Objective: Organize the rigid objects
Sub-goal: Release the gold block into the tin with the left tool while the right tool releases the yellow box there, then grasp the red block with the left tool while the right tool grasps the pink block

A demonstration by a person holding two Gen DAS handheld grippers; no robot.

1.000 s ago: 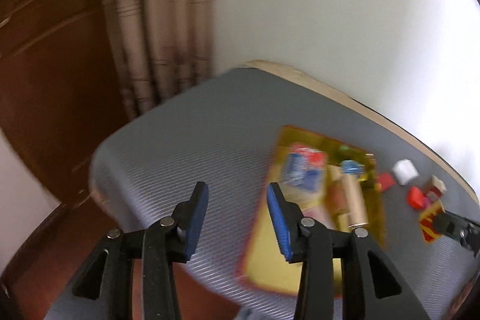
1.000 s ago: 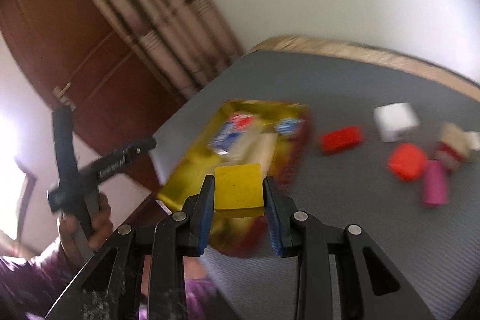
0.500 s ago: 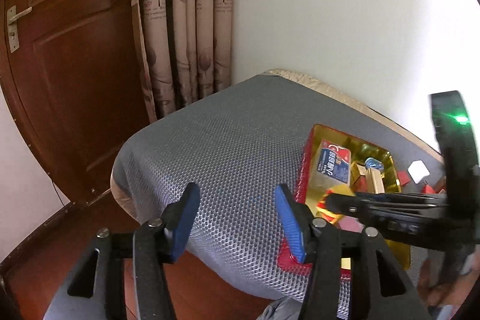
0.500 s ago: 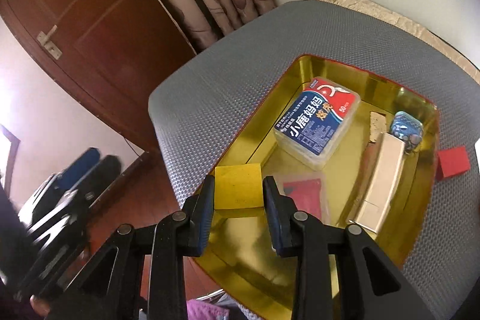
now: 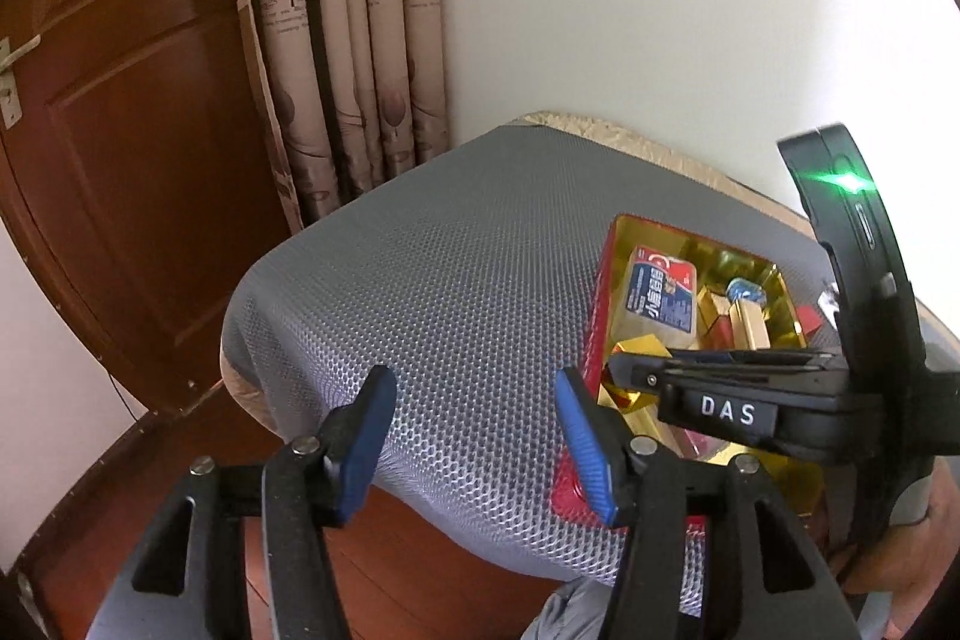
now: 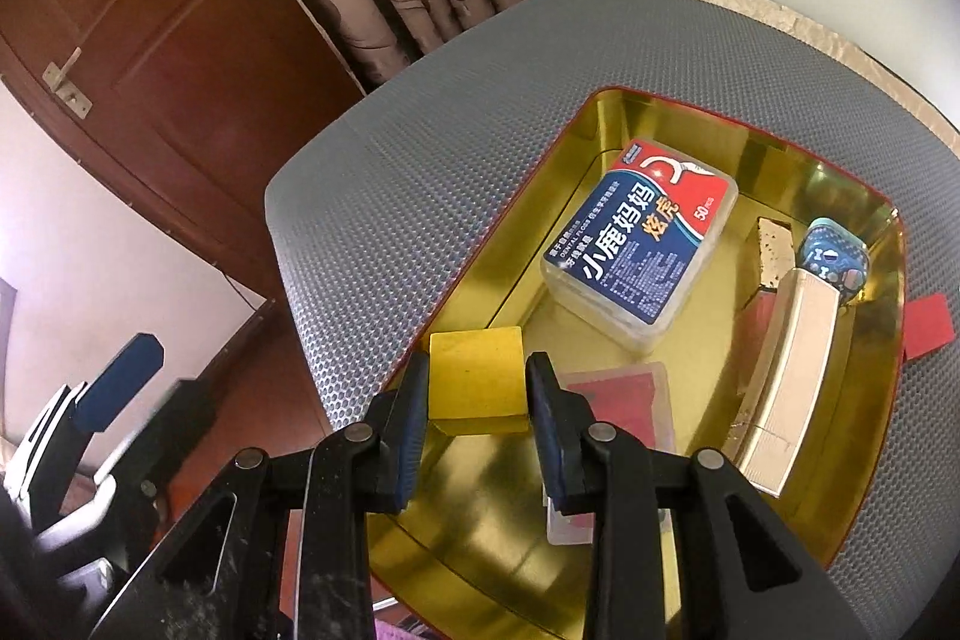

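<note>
Lowered into the gold tray [image 6: 606, 118], right fingers [image 6: 414, 418] clamp the yellow block [image 6: 477, 379]; left fingers [image 5: 360, 436] spread, empty.

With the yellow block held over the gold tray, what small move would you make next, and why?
Probably lower the right gripper a little and open it: the yellow block is clamped between its fingers, over a bare part of the gold tray, beside the floss box.

A room in a home: a panelled reddish-brown wooden door [image 5: 120, 172] with a brass lever handle [image 6: 63, 81], beige leaf-printed pleated curtains [image 5: 354, 40], a plain white wall [image 5: 660, 10], and a grey mesh-covered cushioned surface [image 5: 432, 304].
</note>
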